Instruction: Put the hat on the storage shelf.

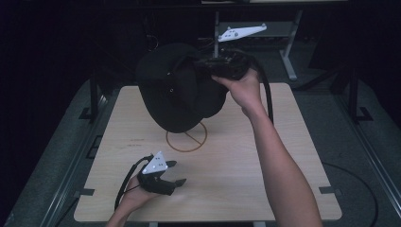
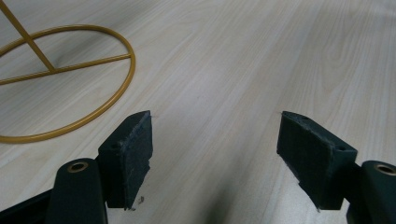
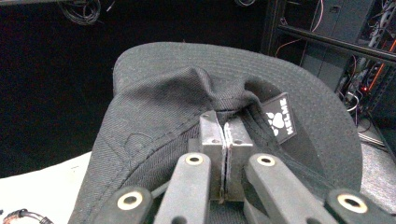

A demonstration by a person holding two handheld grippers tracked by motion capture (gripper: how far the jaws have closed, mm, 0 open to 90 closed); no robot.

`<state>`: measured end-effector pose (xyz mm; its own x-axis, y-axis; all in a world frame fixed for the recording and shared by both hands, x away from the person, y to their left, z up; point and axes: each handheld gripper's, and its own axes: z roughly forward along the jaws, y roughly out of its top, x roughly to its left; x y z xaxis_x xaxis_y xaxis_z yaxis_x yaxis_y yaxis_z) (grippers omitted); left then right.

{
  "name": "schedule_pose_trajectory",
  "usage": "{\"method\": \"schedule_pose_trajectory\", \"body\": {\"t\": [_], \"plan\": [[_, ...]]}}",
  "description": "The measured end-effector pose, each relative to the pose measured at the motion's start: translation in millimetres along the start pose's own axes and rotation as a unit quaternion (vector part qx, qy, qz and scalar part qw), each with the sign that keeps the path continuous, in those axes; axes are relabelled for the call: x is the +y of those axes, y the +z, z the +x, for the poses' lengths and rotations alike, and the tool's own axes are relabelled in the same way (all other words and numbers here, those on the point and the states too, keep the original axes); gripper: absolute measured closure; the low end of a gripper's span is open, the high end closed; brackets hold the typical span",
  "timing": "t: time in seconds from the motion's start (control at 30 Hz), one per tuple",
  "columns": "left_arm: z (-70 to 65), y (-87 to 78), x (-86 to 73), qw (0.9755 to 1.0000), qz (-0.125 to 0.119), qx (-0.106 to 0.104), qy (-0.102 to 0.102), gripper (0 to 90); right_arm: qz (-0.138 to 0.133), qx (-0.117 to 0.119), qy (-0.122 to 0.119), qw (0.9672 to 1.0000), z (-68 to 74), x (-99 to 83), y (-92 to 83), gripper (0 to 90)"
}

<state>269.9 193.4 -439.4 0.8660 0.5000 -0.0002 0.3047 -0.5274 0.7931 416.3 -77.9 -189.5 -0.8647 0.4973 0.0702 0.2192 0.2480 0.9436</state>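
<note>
A black cap (image 1: 175, 90) hangs in the air over the back of the wooden table (image 1: 265, 161), above a gold wire stand ring (image 1: 187, 137). My right gripper (image 1: 204, 62) is shut on the cap's fabric from the right. In the right gripper view its pads (image 3: 225, 135) press together on a fold of the cap (image 3: 154, 102), beside a small paw-print label (image 3: 279, 120). My left gripper (image 1: 177, 172) rests low near the table's front left, open, with nothing between its fingers. The left gripper view has its jaws (image 2: 215, 140) wide apart over bare wood, the gold ring (image 2: 126, 79) ahead to the left.
A metal frame with legs (image 1: 288, 52) stands behind the table. A cable (image 1: 361, 182) loops on the dark floor to the right. Racks with wires (image 3: 345, 37) sit beyond the cap in the right gripper view.
</note>
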Motion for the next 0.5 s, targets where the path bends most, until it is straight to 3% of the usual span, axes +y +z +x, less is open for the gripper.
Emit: {"method": "schedule_pose_trajectory", "body": {"t": [0.5], "plan": [[2.1,2.9,0.8,1.0000,-0.001,-0.002,0.007,25.2,0.017,-0.006,0.008,0.9998,-4.2,4.7,28.2,89.1]]}}
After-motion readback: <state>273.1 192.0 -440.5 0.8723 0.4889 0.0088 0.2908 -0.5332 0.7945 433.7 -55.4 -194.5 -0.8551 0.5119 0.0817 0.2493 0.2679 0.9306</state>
